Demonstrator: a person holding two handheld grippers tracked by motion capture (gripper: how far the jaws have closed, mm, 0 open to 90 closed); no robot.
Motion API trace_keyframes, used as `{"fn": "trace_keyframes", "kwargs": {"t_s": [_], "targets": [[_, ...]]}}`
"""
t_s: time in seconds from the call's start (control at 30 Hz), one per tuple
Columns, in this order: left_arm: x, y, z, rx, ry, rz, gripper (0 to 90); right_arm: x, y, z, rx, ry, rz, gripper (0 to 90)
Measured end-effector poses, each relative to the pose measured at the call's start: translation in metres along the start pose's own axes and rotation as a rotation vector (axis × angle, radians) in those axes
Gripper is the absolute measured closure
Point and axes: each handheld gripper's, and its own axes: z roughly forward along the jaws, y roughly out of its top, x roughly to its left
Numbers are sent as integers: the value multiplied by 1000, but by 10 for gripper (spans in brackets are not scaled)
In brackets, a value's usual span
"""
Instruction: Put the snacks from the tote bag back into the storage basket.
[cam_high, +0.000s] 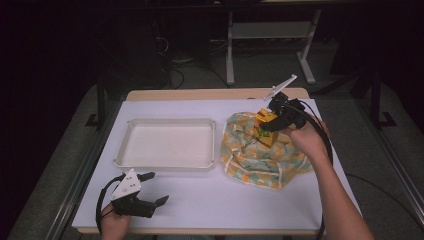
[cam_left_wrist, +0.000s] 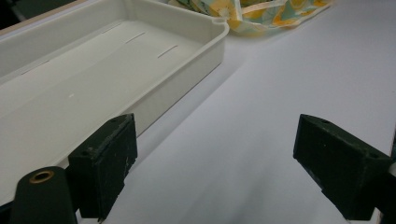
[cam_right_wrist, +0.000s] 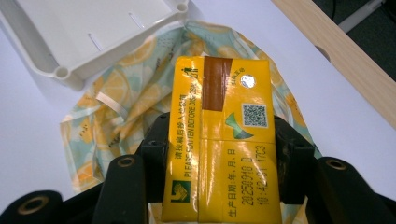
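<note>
My right gripper (cam_right_wrist: 219, 172) squeezes a yellow drink carton (cam_right_wrist: 224, 140) above the orange-patterned cloth bag (cam_high: 260, 152). The empty white plastic tray (cam_high: 167, 144) lies to its left, mid-bench. My left gripper (cam_high: 150, 189) waits wide open near the front edge.

dim lab: bench (cam_high: 210, 200), cables (cam_high: 172, 62)

High view: white table sheet (cam_high: 210, 195) brightly lit from overhead, room behind near black, picture soft and low-res. Left gripper (cam_left_wrist: 215, 172) view: near jaws slightly blurred, soft shadow beside the white tray (cam_left_wrist: 140, 65) wall ahead. Right gripper (cam_right_wrist: 219, 158) view: glare streaks on the glossy yellow carton (cam_right_wrist: 224, 140) between its jaws, print sharp, patterned cloth (cam_right_wrist: 116, 107) beyond softer.
</note>
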Motion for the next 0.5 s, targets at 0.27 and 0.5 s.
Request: {"fn": "trace_keyframes", "kwargs": {"t_s": [0.27, 0.5], "targets": [[0, 0, 0, 0, 0, -3, 133, 6, 9, -8, -19, 28, -21, 493], [0, 0, 0, 0, 1, -1, 133, 14, 18, -12, -36, 61, -46, 493]]}}
